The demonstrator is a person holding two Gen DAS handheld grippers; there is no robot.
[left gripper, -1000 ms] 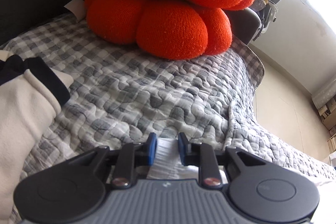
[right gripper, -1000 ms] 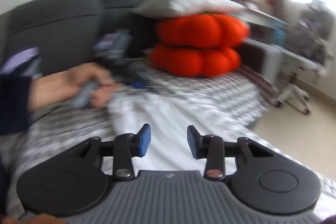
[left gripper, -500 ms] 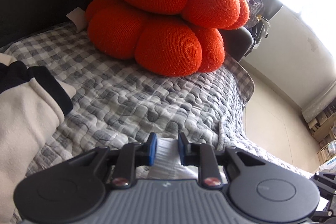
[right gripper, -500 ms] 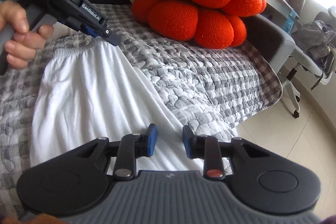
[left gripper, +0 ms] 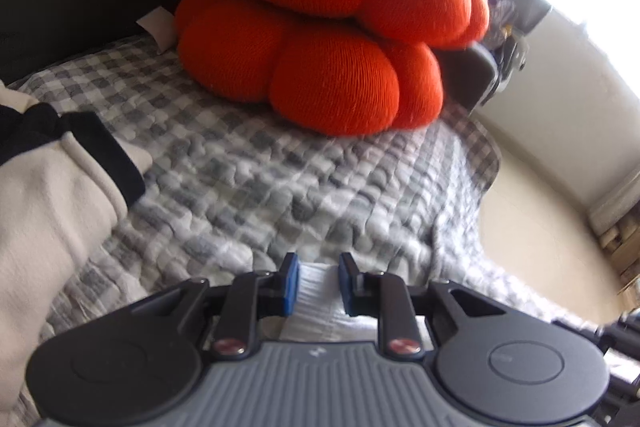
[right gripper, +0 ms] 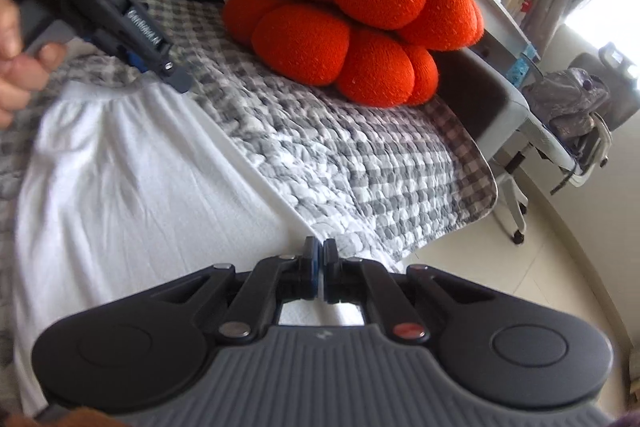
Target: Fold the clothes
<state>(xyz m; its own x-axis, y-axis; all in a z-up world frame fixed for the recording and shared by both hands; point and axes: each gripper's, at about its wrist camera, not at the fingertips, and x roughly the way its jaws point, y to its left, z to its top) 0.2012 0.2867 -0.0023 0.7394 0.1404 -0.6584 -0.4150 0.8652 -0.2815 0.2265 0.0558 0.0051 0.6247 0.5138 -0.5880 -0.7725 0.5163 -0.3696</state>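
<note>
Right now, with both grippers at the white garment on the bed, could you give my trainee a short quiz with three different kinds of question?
1. True or false: the fingers of the right gripper stand wide apart.
2. Which end of the white garment does the left gripper meet? A) the gathered waistband B) the edge nearest the floor
3. Fill in: the orange pumpkin cushions rest on a grey checked ____.

Key:
1. False; they are nearly closed at the garment's near edge.
2. A
3. quilt
</note>
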